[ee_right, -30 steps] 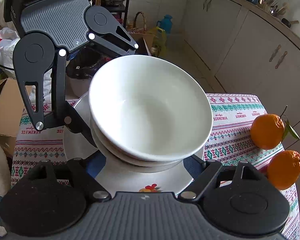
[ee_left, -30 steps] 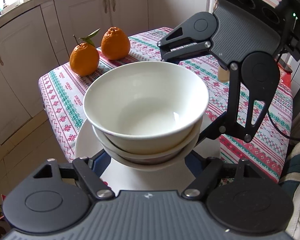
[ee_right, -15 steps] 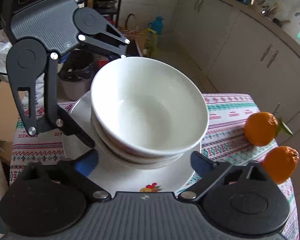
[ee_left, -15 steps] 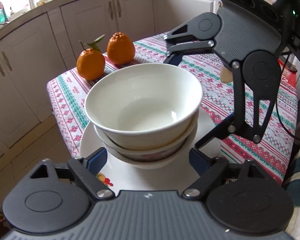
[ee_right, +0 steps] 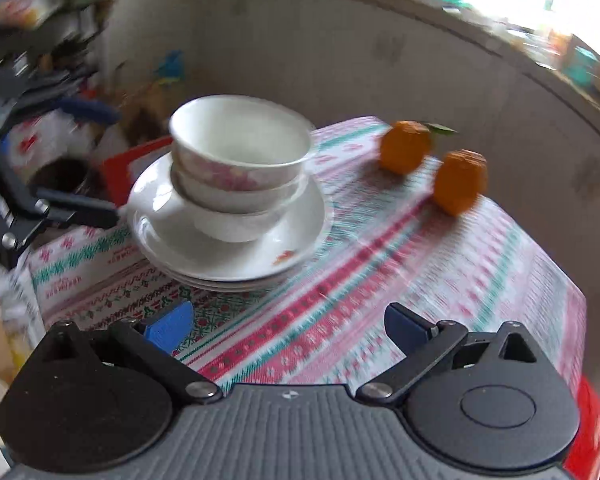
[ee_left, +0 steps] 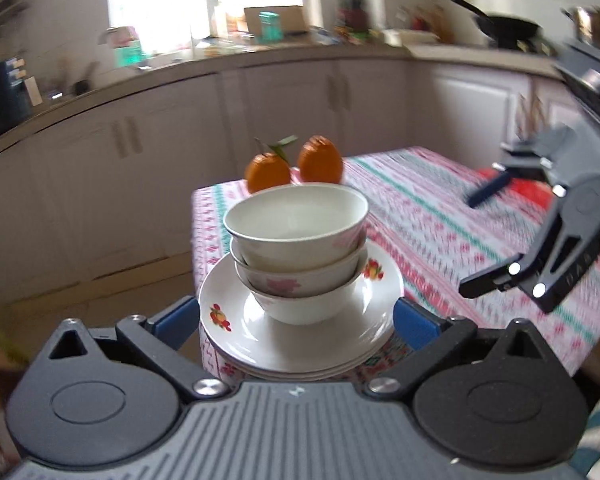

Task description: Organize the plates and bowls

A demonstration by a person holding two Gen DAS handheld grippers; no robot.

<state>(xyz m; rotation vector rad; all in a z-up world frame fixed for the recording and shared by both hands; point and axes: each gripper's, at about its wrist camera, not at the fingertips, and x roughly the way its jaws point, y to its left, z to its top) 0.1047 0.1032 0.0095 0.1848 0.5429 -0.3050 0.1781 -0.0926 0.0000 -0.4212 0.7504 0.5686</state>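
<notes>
Three nested white bowls [ee_left: 296,248] with pink flowers stand on a stack of white plates [ee_left: 300,344] printed with fruit, near a corner of the patterned tablecloth [ee_left: 440,232]. My left gripper [ee_left: 296,322] is drawn back with its jaws opening; the plates' near rim lies between the blue pads [ee_left: 176,322], untouched. In the right wrist view the bowls [ee_right: 240,160] and plates [ee_right: 228,256] sit beyond my right gripper [ee_right: 288,326], whose jaws are opening over bare cloth. Each gripper shows in the other's view: the right gripper [ee_left: 476,242], the left gripper [ee_right: 100,162].
Two oranges [ee_left: 268,172] [ee_left: 320,160] sit at the table corner behind the stack; the right wrist view has them [ee_right: 406,146] [ee_right: 460,182] to the stack's right. White kitchen cabinets [ee_left: 132,148] and a cluttered counter run behind. A red object [ee_right: 140,160] lies past the plates.
Both grippers have backed away from the stack and spread their jaws wider. The bowls, which filled both views, now look smaller and farther off. Both views are blurred by the motion.
</notes>
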